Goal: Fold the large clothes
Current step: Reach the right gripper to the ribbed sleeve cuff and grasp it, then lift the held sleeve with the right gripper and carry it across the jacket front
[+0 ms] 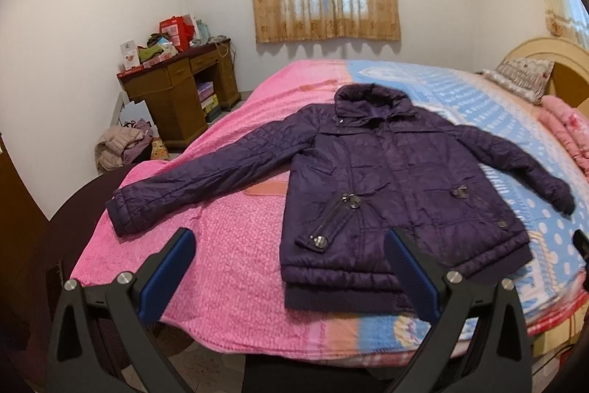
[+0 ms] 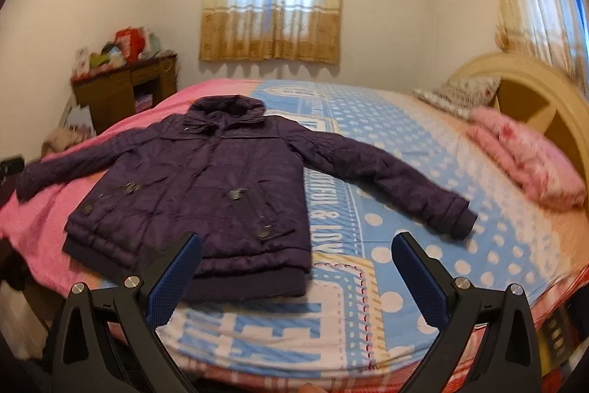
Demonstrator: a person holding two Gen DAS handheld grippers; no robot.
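Observation:
A dark purple quilted jacket (image 1: 386, 179) lies face up and flat on the bed, collar toward the window, both sleeves spread out to the sides. In the right wrist view the same jacket (image 2: 206, 186) fills the left half. My left gripper (image 1: 289, 238) hovers open above the bed's near edge, over the jacket's hem and the pink cover, holding nothing. My right gripper (image 2: 296, 242) is open too, above the hem's right corner and the blue cover, below the right sleeve cuff (image 2: 452, 216). The left sleeve cuff (image 1: 125, 212) lies near the bed's left edge.
The bed cover (image 1: 239, 267) is pink on the left and blue with white dots (image 2: 441, 150) on the right. A folded pink quilt (image 2: 526, 157) and a pillow (image 2: 456, 94) sit by the headboard (image 2: 530, 87). A cluttered wooden desk (image 1: 180, 83) and a clothes heap (image 1: 121, 146) stand left.

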